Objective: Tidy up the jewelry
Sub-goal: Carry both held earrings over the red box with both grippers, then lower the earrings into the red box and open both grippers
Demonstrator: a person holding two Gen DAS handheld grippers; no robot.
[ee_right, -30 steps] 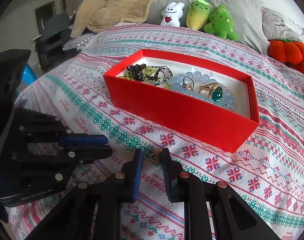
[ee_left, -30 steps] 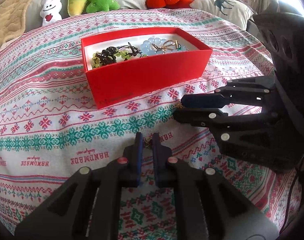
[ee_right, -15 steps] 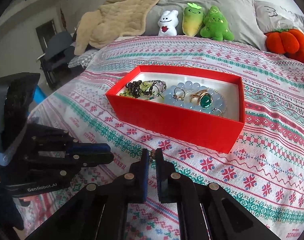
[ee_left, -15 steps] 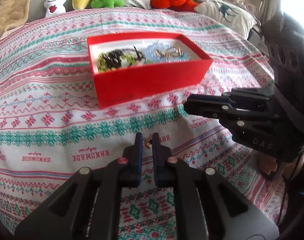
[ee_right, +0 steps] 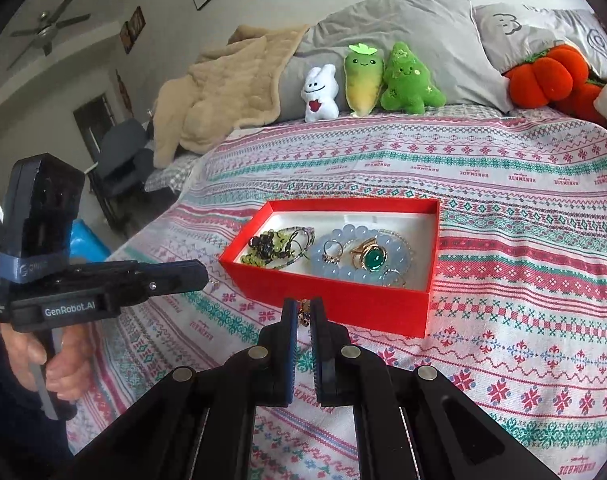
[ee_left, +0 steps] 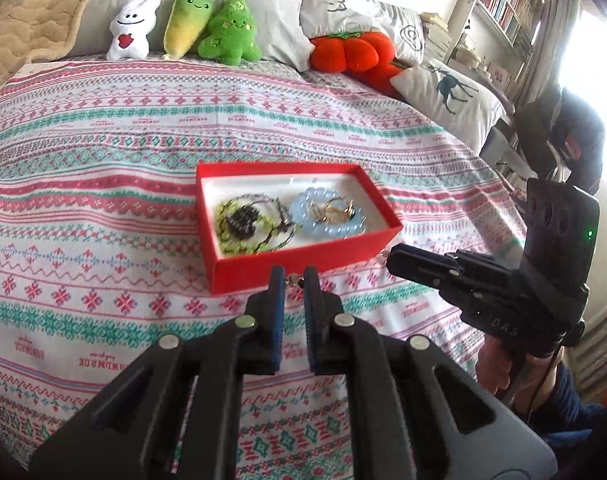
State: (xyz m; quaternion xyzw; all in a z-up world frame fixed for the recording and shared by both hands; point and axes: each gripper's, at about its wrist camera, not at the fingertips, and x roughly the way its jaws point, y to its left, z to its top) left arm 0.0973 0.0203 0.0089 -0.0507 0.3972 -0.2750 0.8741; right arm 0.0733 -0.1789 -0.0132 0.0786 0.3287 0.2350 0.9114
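Note:
A red jewelry box [ee_left: 303,260] [ee_right: 343,312] sits on the patterned bedspread. It holds a green and black bead bracelet [ee_left: 247,224] [ee_right: 275,246], a pale blue bead bracelet [ee_left: 329,220] [ee_right: 335,268], and rings, one with a green stone [ee_right: 373,258]. My left gripper [ee_left: 292,278] is shut on a small earring [ee_left: 293,279], held above the bed in front of the box. My right gripper [ee_right: 303,312] is shut on a small dark earring [ee_right: 303,314], also in front of the box. Each gripper shows in the other's view [ee_left: 399,260] [ee_right: 199,274].
Plush toys [ee_left: 183,28] [ee_right: 367,80] and a red pumpkin cushion [ee_left: 351,54] [ee_right: 543,76] line the pillows at the back. A beige blanket [ee_right: 223,88] lies at the bed's far left. A chair [ee_right: 119,160] stands beyond the left edge.
Both grippers closed on small earrings on the bedspread and lifted them up, away from the cloth. The box now appears lower and farther in both views.

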